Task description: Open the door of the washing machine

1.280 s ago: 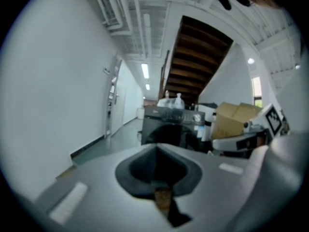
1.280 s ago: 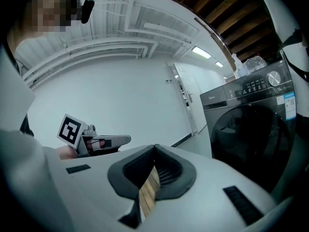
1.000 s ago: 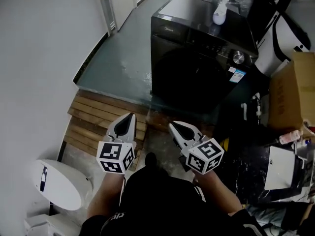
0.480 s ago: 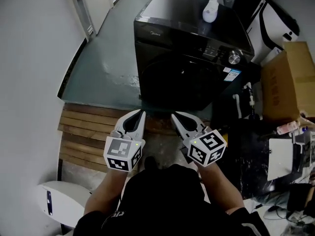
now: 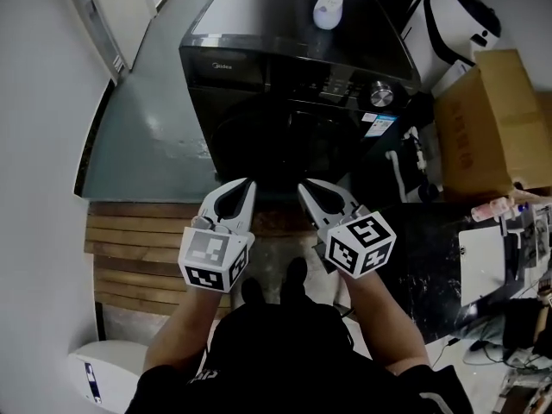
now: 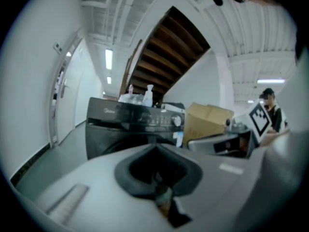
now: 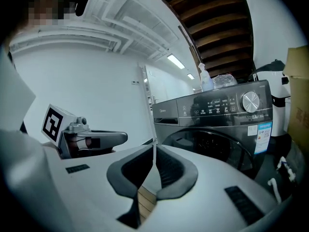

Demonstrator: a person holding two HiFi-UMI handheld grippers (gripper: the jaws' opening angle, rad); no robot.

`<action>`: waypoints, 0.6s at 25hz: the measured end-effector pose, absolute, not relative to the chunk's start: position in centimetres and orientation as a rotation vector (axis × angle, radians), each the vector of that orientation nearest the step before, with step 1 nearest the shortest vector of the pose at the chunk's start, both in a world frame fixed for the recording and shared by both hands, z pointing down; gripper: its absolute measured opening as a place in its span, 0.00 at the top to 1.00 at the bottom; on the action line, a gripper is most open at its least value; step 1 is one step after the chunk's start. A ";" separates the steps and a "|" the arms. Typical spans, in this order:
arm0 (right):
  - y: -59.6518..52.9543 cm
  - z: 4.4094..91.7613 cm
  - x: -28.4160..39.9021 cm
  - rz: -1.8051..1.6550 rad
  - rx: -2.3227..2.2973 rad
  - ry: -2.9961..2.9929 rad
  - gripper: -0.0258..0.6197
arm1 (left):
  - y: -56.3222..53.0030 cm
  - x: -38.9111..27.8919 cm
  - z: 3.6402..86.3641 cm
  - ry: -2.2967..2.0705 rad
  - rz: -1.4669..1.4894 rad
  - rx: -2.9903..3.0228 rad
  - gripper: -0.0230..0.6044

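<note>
The black front-loading washing machine [image 5: 293, 67] stands ahead, and its round dark door [image 5: 285, 149] is closed. A silver knob [image 5: 381, 94] sits on its control panel. My left gripper [image 5: 247, 182] is shut and empty, pointing at the door's lower part from a short way off. Beside it, my right gripper [image 5: 302, 185] also points at the door [image 7: 212, 146]. Its jaws have just been opening a crack, but the tips still look together with nothing between them. The left gripper view shows the machine [image 6: 130, 124] beyond the closed left gripper [image 6: 155, 146]. Neither gripper touches the machine.
A spray bottle [image 5: 328, 9] stands on the machine's top. A cardboard box [image 5: 487, 119] and cluttered dark shelving are to the right. Wooden slats [image 5: 129, 248] lie on the floor at the left, with a white object [image 5: 95, 373] beyond them. A wall runs along the left.
Both grippers have moved forward toward the washing machine, which now sits closer and more centred in the head view. The wooden slats have slid back to the left.
</note>
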State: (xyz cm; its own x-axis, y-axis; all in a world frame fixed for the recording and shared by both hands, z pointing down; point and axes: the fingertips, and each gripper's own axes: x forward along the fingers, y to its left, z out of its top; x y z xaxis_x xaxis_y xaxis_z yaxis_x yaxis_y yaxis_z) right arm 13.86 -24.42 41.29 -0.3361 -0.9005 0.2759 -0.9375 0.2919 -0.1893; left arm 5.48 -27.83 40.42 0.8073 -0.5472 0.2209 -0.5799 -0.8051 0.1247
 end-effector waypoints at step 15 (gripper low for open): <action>-30.0 44.3 23.5 0.477 1.718 -2.269 0.80 | -32.4 12.9 41.9 -0.852 0.313 2.783 0.95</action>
